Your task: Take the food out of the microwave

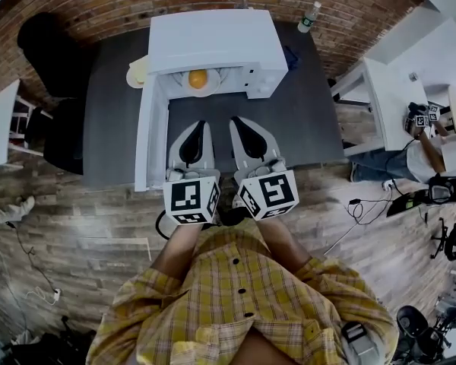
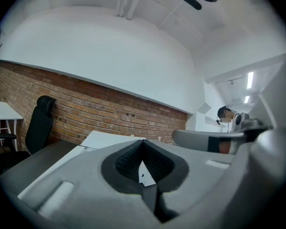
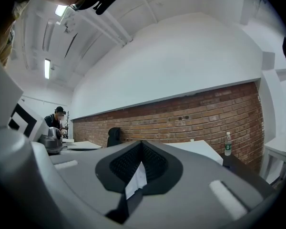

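A person in a yellow plaid shirt [image 1: 235, 303] holds the left gripper [image 1: 197, 125] and right gripper [image 1: 239, 122] side by side and level over the table's [image 1: 311, 120] near edge, each with its jaws closed together and nothing between them. Ahead, at the middle of the table's far edge by a brick wall [image 1: 99, 6], the microwave [image 1: 213, 44] stands with its door [image 1: 150, 135] swung open to the left. The orange food [image 1: 198, 77] sits on a white plate [image 1: 205, 90] inside, well apart from both grippers.

White microwave [image 1: 213, 40], orange food [image 1: 198, 77]
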`<state>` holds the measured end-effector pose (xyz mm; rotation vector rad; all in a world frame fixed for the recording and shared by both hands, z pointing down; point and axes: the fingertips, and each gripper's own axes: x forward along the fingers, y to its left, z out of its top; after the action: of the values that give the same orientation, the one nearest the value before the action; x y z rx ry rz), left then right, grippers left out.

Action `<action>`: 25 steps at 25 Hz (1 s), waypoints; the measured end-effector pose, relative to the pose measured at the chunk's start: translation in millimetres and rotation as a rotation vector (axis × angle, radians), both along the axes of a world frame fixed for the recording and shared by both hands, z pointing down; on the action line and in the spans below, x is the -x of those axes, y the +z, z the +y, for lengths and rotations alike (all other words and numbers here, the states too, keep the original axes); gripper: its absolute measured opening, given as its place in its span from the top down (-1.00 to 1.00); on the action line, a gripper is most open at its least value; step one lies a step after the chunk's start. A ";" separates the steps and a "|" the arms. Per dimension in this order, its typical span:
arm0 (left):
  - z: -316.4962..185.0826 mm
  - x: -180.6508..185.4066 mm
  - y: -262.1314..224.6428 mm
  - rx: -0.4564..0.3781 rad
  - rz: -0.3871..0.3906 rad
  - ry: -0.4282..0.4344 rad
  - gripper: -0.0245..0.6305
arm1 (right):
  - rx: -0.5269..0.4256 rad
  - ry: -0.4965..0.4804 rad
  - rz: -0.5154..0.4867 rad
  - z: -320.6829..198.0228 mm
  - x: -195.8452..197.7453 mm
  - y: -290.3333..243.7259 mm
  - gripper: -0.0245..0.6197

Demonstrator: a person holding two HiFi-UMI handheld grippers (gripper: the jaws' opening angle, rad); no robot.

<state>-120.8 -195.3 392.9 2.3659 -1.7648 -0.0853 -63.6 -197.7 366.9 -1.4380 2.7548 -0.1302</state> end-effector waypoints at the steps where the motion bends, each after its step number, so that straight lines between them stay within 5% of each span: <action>1: -2.2 -0.1 3.8 0.012 0.010 -0.006 0.93 | 0.000 -0.003 0.003 -0.7 -1.3 1.3 0.91; 12: -41.9 -4.8 66.6 0.162 0.086 -0.067 0.93 | 0.007 -0.028 0.023 -18.9 -19.6 14.6 0.91; 17: -62.8 -3.8 97.7 0.198 0.061 -0.109 0.93 | 0.015 -0.029 0.020 -24.8 -31.5 19.6 0.91; 25: -88.0 -3.2 141.7 0.273 0.177 -0.126 0.92 | 0.019 -0.038 0.030 -35.2 -38.5 23.9 0.91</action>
<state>-117.5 -283.3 534.6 1.9935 -1.7184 -0.0640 -25.1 -232.8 390.8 -1.4037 2.8132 -0.1374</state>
